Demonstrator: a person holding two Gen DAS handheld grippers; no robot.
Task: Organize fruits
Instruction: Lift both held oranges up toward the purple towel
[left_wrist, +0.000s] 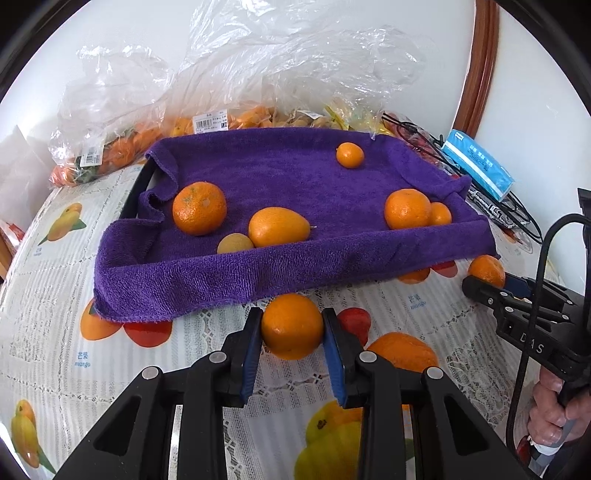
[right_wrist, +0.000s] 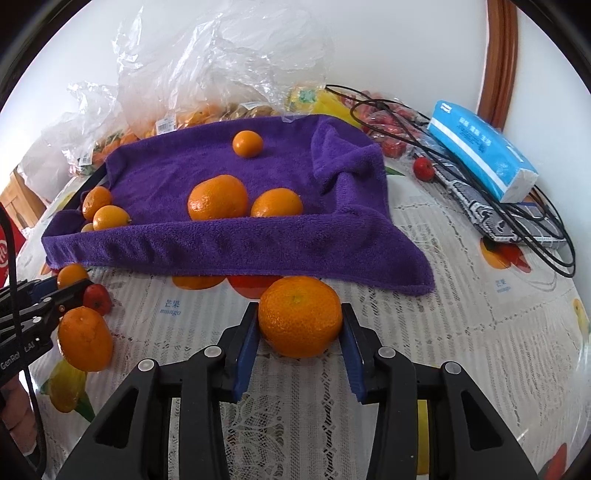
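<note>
A tray lined with a purple towel (left_wrist: 295, 177) (right_wrist: 236, 240) holds several orange fruits, among them a mandarin (left_wrist: 199, 208) and a large one (right_wrist: 218, 197). My left gripper (left_wrist: 291, 330) is shut on a smooth orange (left_wrist: 291, 326) just in front of the tray's near edge. My right gripper (right_wrist: 300, 321) is shut on a mandarin (right_wrist: 300, 317), also just in front of the tray. The right gripper shows at the right of the left wrist view (left_wrist: 480, 284), the left gripper at the left of the right wrist view (right_wrist: 70, 286). A loose orange (right_wrist: 85, 339) (left_wrist: 404, 350) lies on the table between them.
Clear plastic bags of fruit (left_wrist: 155, 122) lie behind the tray. A blue tissue pack (right_wrist: 480, 151), black cables (right_wrist: 535, 229) and small red fruits (right_wrist: 424, 168) are at the right. The tablecloth (left_wrist: 55, 295) has printed fruit pictures.
</note>
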